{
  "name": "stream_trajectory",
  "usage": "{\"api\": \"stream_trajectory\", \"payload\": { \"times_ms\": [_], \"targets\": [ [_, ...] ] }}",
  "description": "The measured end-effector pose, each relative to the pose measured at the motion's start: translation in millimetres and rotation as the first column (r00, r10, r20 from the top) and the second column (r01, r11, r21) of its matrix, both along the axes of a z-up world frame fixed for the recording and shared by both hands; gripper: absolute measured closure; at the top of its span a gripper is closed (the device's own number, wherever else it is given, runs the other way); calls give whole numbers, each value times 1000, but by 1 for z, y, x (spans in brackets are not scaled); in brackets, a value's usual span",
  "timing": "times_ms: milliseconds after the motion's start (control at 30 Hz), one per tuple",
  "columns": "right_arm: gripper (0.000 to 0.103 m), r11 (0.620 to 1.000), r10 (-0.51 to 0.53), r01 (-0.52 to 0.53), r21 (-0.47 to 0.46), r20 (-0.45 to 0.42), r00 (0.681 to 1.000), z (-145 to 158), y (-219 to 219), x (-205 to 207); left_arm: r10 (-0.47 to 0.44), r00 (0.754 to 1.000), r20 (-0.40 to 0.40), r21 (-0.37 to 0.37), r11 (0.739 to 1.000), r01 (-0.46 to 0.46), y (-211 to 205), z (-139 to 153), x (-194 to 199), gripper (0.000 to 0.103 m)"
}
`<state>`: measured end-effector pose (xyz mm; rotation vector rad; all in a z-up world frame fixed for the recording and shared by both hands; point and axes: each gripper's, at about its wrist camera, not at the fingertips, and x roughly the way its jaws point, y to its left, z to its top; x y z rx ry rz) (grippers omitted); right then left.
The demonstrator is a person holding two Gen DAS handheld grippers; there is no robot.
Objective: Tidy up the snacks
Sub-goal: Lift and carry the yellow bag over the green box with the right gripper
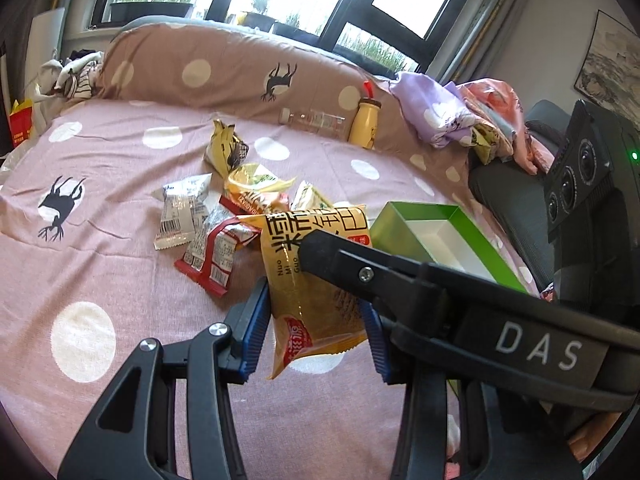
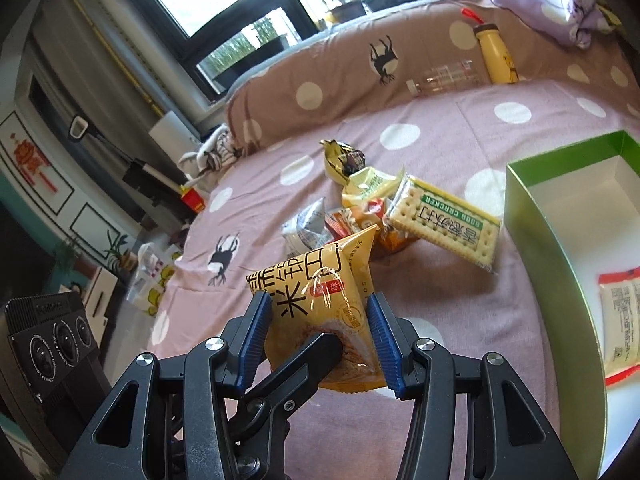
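Right wrist view: right gripper (image 2: 318, 342) and left gripper (image 1: 316, 322), both part-open, jointly clamp the yellow rice-cake packet (image 2: 320, 300); carry step; next, lower-right into the green box (image 2: 532, 216).

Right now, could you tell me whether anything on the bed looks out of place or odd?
Yes: both grippers grip one yellow snack packet at once, lifted off the sheet. A clear plastic bottle lies on its side against the pillow beside an upright yellow bottle, among the snacks.

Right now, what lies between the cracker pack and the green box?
Only bare bedsheet separates cracker pack and green box, in the right wrist view.
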<state>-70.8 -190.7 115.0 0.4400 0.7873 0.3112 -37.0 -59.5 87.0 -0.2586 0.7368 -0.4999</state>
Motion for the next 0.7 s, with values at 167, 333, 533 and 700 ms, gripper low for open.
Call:
{"api": "stream_trajectory", "payload": {
  "times_ms": [167,333,533,700],
  "targets": [
    [50,1000,-11,11,3,88,996,22,-2,-16,8,996,87,-4,1000,-7,-1,21,-14,60],
    [50,1000,-30,30,7,154,988,40,-7,-27,-3,987,161,19,1000,0,-8,39,-23,60],
    [50,997,-80,76,29,214,974,57,-28,-43,-44,974,220,29,999,39,-27,59,-30,60],
    [50,991,-129,122,47,234,964,63,-50,-50,-94,966,241,47,995,85,-49,68,-30,60]
  ]
}}
